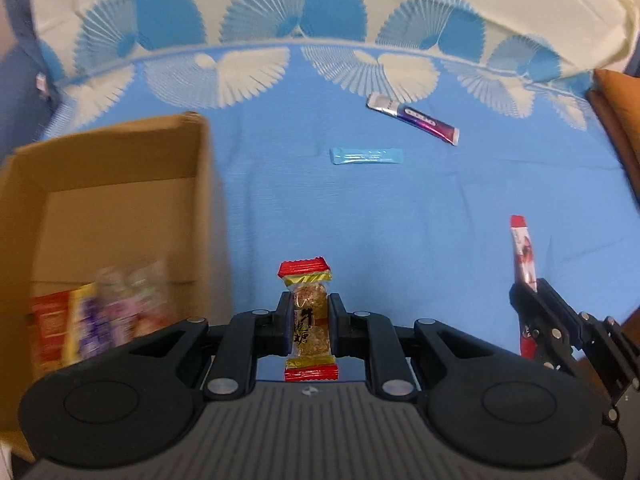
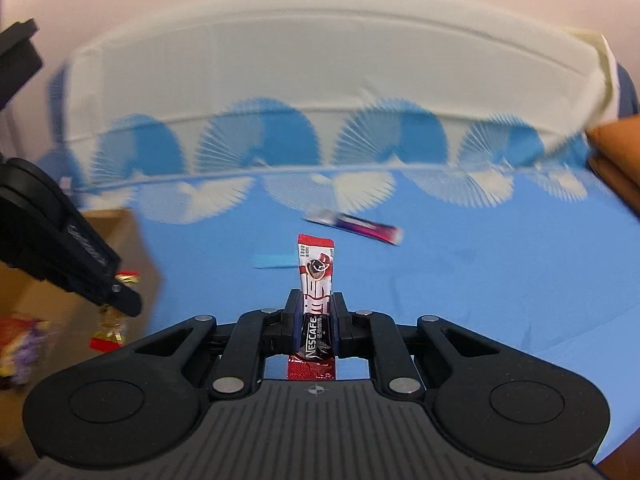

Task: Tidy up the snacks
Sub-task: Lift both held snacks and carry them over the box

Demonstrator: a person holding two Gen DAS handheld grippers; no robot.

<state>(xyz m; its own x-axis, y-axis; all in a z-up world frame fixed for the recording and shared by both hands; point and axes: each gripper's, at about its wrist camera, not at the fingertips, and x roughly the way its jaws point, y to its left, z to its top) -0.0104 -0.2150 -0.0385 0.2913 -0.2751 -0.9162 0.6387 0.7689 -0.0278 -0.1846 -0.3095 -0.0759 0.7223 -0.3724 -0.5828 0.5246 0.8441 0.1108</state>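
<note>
Between the left gripper's (image 1: 310, 320) jaws sits a peanut nougat candy (image 1: 309, 322) in a clear wrapper with red and gold ends, clamped across its middle so one crimped end stands out past the fingertips and the other hangs back toward the gripper body. The chief risk is probably a slip: the wrapper looks slick and the pads bite only a narrow band of it, so a quick swing toward the cardboard box (image 1: 120, 200) off to the left of the jaws could let the candy twist or drop onto the blue cloth (image 1: 400, 220) short of the opening. The right gripper (image 2: 316, 320) carries the same hazard in a taller form, since its Nescafé coffee stick (image 2: 316, 280) is pinched low down and most of its length stands free above the jaws, where it could flop or catch on the box wall. With both grippers close together, they might also knock each other at the box, which already holds a blurred heap of packets (image 1: 100, 320) in its near corner. Both pairs of jaws are drawn in almost fully, each closed on its own packet. Ahead of the jaws, well apart from them, a light blue sachet (image 1: 366, 156) and a purple stick packet (image 1: 414, 123) lie flat on the cloth, not yet collected.
</note>
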